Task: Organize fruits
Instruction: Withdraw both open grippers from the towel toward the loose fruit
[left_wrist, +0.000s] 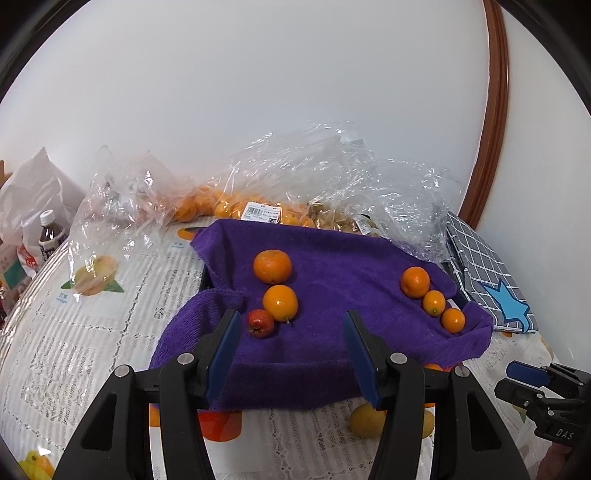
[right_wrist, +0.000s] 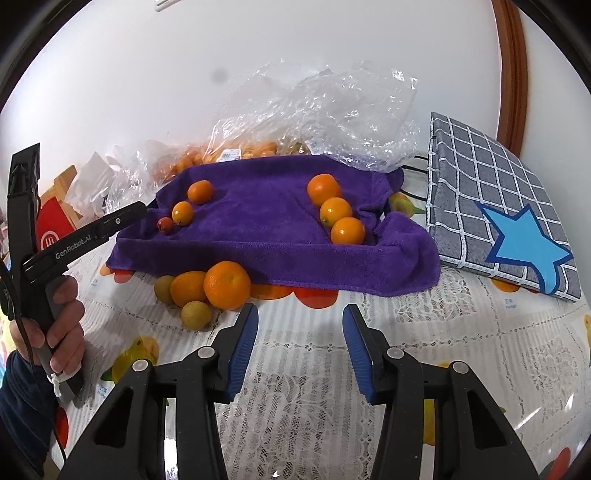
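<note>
A purple towel (left_wrist: 332, 266) lies spread on the table with fruit in two rows. In its left row are two oranges (left_wrist: 272, 266) (left_wrist: 280, 302) and a small red fruit (left_wrist: 260, 323). The right row holds three small oranges (left_wrist: 434, 302). My left gripper (left_wrist: 291, 315) hovers open over the towel's near edge, just right of the red fruit, with nothing between its pads. My right gripper (right_wrist: 300, 310) stands open above the lace tablecloth (right_wrist: 314, 369), holding nothing. Just ahead to its left, loose fruit rests against the towel's front: a large orange (right_wrist: 227, 284), a smaller orange (right_wrist: 188, 288) and two yellow-green fruits (right_wrist: 195, 314).
Crinkled clear plastic bags (left_wrist: 332, 173) holding more oranges lie behind the towel by the white wall. A grey checked cloth with a blue star (right_wrist: 498, 206) sits to the right. A bottle (left_wrist: 50, 236) and packages crowd the far left. A hand (right_wrist: 62, 325) grips the left tool.
</note>
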